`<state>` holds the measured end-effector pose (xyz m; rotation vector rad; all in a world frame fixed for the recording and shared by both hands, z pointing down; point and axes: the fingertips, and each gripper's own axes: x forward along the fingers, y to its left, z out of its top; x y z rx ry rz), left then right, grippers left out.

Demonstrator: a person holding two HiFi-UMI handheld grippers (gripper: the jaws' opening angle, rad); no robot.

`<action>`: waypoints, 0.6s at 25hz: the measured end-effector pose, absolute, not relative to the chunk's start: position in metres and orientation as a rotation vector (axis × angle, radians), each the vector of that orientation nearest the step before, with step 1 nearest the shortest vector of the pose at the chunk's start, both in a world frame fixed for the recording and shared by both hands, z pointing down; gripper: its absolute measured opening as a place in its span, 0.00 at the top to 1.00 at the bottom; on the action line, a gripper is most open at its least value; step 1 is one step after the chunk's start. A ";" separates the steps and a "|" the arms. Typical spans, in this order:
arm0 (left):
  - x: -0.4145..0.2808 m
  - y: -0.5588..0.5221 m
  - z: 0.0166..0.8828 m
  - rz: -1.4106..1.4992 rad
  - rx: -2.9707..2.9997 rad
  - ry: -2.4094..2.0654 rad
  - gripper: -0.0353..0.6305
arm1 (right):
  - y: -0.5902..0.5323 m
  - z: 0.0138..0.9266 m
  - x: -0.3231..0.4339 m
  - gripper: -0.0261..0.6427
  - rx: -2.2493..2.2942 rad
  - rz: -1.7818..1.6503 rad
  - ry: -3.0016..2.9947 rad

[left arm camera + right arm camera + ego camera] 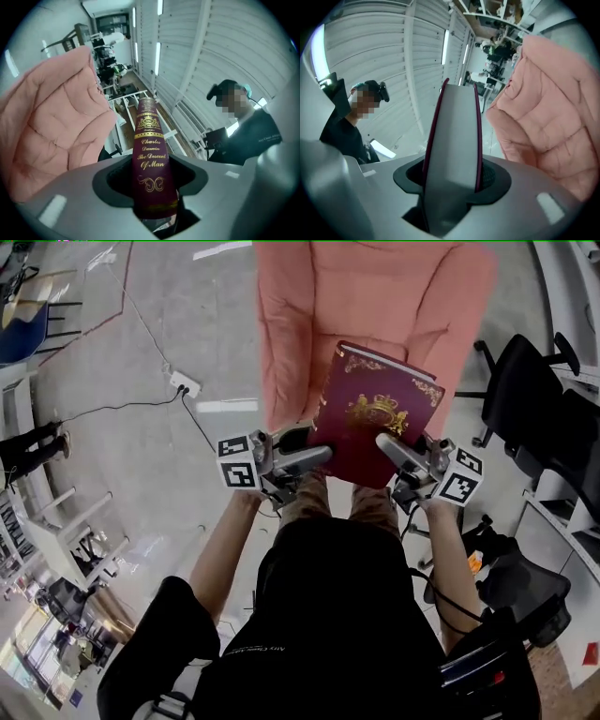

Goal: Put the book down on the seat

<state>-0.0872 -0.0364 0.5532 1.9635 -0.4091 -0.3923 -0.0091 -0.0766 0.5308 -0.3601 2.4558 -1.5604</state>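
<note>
Looks a stiff, fairly heavy hardback [375, 409] with a slick cover, best pinched at opposite edges: left gripper [319, 456] clamped on the spine, right gripper [389, 446] clamped on the page edge. Both held out forward and pointing level, hardback cover-up over the seat of the pink armchair [375, 296].

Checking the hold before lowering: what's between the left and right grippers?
The maroon book, in the head view: left gripper is shut on its spine edge, right gripper on its page edge, over the pink seat.
</note>
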 end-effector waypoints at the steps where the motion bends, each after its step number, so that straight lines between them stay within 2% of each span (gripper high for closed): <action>1: -0.087 -0.041 0.562 -0.426 1.936 -0.433 0.61 | -0.083 0.541 -0.006 0.58 -0.428 -1.558 2.422; 8: -0.090 -0.054 0.643 -0.504 1.824 -0.546 0.62 | -0.100 0.631 0.007 0.49 -0.747 -1.560 2.404; 15: -0.103 -0.078 0.714 -0.575 1.740 -0.609 0.62 | -0.117 0.696 0.015 0.58 -0.700 -1.641 2.305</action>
